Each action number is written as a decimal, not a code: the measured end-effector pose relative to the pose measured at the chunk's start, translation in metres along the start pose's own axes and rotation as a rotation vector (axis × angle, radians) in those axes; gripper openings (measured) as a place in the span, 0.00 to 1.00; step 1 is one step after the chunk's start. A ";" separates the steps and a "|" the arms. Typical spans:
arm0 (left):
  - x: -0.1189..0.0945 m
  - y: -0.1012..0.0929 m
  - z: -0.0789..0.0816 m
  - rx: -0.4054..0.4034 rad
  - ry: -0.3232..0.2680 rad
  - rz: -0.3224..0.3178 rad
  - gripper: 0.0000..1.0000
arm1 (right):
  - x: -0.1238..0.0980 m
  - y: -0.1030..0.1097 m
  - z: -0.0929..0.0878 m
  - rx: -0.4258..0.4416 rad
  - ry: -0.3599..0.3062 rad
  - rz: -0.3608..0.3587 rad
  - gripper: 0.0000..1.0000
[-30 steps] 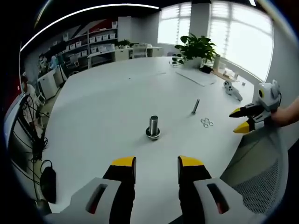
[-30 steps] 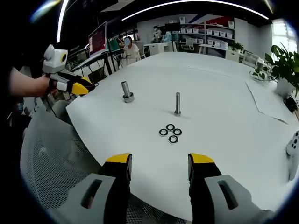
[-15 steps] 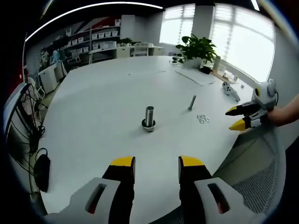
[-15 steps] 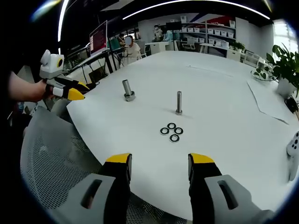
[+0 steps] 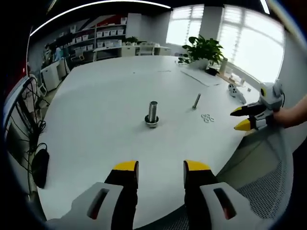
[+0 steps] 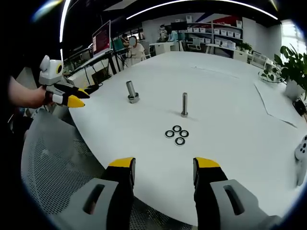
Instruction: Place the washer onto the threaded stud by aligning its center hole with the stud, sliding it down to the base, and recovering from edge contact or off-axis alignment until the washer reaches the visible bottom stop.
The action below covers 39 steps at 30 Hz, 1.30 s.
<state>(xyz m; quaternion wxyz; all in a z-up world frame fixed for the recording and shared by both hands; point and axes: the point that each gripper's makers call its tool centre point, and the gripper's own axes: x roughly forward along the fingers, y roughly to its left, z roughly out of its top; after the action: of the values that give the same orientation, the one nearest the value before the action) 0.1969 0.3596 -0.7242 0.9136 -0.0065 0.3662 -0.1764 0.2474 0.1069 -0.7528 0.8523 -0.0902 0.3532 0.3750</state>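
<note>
Task not started: both grippers [image 5: 160, 168] [image 6: 164, 166] hold jaws apart and empty, washers [image 6: 176, 134] lie near the bare stud [image 6: 184, 104].

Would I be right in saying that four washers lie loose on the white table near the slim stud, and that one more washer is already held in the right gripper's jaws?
Not quite. The right gripper holds nothing: its jaws stand open and empty in the right gripper view. The rest holds: four washers lie loose on the white table near the slim stud.
</note>
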 end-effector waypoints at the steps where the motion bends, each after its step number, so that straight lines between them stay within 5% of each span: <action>1: 0.000 -0.001 0.000 -0.005 -0.002 -0.002 0.36 | 0.000 0.000 0.000 0.000 -0.001 0.000 0.51; 17: 0.002 0.000 -0.016 -0.034 0.004 0.004 0.35 | 0.000 0.000 -0.001 0.000 0.004 0.002 0.51; 39: 0.008 0.000 0.000 -0.002 -0.032 0.003 0.34 | 0.001 0.001 -0.001 0.003 0.005 0.002 0.51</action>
<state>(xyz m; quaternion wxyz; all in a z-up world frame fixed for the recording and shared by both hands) 0.2024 0.3569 -0.7295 0.9197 -0.0099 0.3516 -0.1745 0.2468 0.1072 -0.7538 0.8510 -0.0896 0.3562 0.3753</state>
